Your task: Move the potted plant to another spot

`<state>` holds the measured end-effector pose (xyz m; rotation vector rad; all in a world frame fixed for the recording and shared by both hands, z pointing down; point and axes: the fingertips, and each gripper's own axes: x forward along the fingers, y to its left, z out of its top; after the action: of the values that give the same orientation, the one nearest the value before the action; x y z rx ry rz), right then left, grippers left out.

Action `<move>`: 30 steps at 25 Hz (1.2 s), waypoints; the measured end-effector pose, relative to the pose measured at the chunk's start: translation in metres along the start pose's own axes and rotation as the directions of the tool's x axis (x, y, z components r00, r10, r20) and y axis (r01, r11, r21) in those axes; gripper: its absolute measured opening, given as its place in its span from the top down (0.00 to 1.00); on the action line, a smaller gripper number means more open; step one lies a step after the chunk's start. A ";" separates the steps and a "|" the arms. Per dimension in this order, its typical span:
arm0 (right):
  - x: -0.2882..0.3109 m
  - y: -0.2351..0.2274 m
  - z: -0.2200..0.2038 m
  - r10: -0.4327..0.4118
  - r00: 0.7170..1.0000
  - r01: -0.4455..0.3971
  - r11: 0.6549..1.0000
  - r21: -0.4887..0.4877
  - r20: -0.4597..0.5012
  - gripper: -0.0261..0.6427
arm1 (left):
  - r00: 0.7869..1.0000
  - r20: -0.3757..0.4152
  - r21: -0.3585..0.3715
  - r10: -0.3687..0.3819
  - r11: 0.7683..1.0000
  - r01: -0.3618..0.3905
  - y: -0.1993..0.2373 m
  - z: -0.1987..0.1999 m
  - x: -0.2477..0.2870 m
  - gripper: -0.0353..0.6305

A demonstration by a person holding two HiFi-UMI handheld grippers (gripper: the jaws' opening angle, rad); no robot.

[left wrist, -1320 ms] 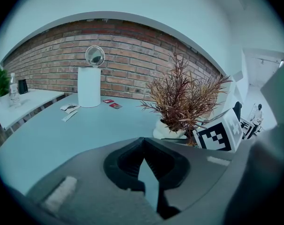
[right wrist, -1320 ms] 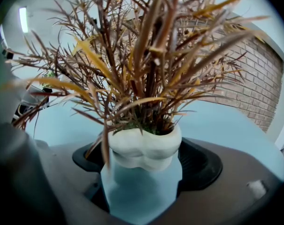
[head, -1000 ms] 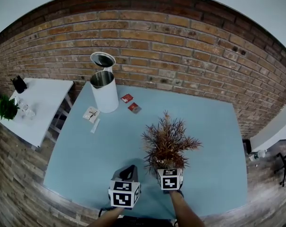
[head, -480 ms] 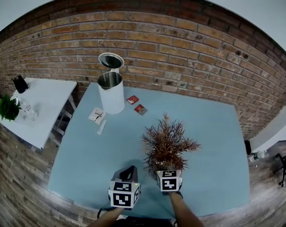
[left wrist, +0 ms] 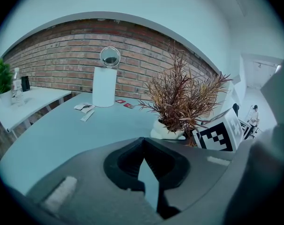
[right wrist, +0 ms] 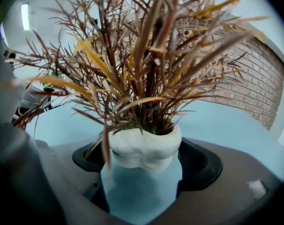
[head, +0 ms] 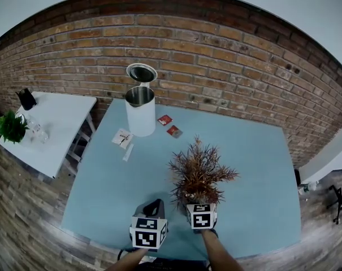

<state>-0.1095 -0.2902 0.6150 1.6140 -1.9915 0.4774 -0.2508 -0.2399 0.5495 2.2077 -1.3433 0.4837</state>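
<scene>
The potted plant (head: pixel 200 171), dry brown leaves in a small white pot (right wrist: pixel 144 149), is near the front of the light blue table (head: pixel 255 168). My right gripper (head: pixel 199 201) is shut on the pot, whose sides sit between the two black pads in the right gripper view (right wrist: pixel 144 165). My left gripper (head: pixel 155 205) is just left of the plant near the table's front edge, shut with nothing in it (left wrist: pixel 142 142). From the left gripper view the plant (left wrist: pixel 179 97) stands close on the right, beside the right gripper's marker cube (left wrist: pixel 217 135).
A white cylindrical bin (head: pixel 141 114) with its lid up stands at the table's back left. Two red packets (head: pixel 169 126) and white paper packets (head: pixel 124 138) lie near it. A white side table (head: pixel 52 123) with a green plant (head: pixel 11 127) is to the left. A brick wall (head: pixel 216 61) runs behind.
The bin, packets and table have slid right in the head view while both grippers and the plant kept their place, so the plant has shifted left over the table.
</scene>
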 end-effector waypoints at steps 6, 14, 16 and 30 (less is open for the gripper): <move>0.003 0.014 0.004 0.006 1.000 -0.006 1.000 -0.016 0.001 0.28 | 1.000 0.004 -0.004 0.006 1.000 -0.006 0.011 -0.001 -0.006 0.95; 0.008 0.038 0.007 0.031 1.000 -0.031 0.999 -0.033 -0.001 0.28 | 1.000 0.010 -0.021 0.026 0.999 -0.025 0.029 -0.004 -0.016 0.95; 0.010 0.043 0.007 0.042 0.999 -0.042 0.999 -0.035 -0.003 0.28 | 1.000 0.007 -0.024 0.028 0.999 -0.028 0.031 -0.005 -0.018 0.95; -0.004 0.055 0.009 0.099 0.995 -0.098 0.995 -0.024 0.032 0.31 | 1.000 -0.014 0.008 0.022 1.000 -0.022 0.014 -0.014 -0.016 0.95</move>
<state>-0.1638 -0.2800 0.6082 1.5246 -2.1012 0.4661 -0.2707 -0.2258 0.5552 2.1940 -1.3613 0.5129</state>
